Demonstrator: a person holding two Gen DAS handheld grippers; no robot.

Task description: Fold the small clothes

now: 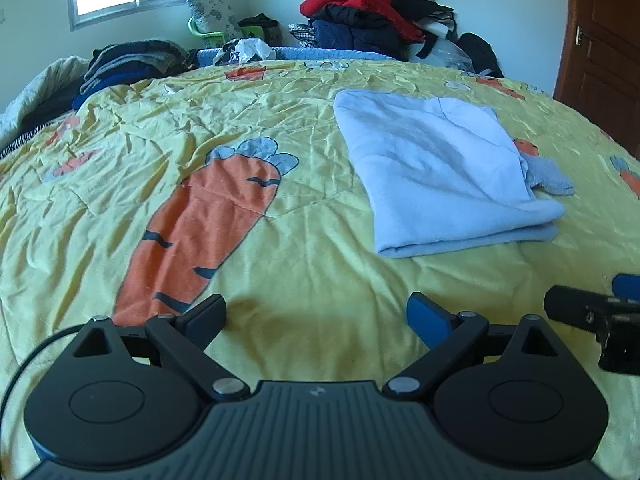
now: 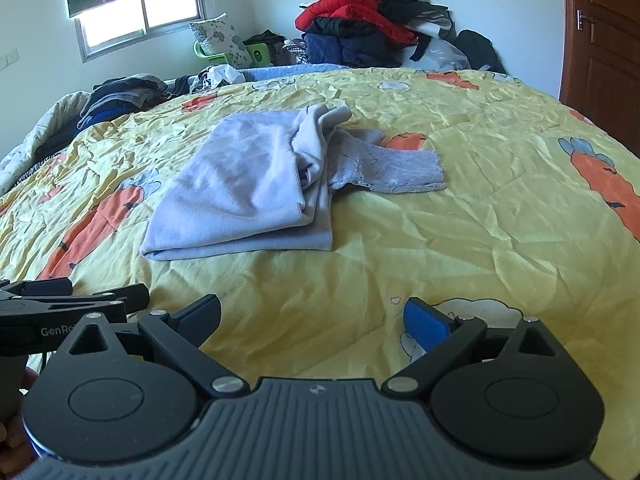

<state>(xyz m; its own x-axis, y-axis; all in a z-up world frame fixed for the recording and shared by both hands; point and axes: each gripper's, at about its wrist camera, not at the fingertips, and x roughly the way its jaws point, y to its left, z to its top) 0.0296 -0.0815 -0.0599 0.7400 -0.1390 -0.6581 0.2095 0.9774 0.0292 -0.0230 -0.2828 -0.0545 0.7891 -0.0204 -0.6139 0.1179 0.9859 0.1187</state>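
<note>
A pale blue, folded fleece garment [image 2: 240, 184] lies on the bed's yellow carrot-print quilt [image 2: 460, 248], a lacy grey sleeve [image 2: 392, 168] sticking out to its right. The left tool [image 1: 316, 316] and right tool [image 2: 312, 316] hover near, jaws wide, empty.

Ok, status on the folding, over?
Left gripper open, right gripper open, both empty, short of the cloth. Light blue garment folded on yellow quilt; lace sleeve sticks out. Path unobstructed.
</note>
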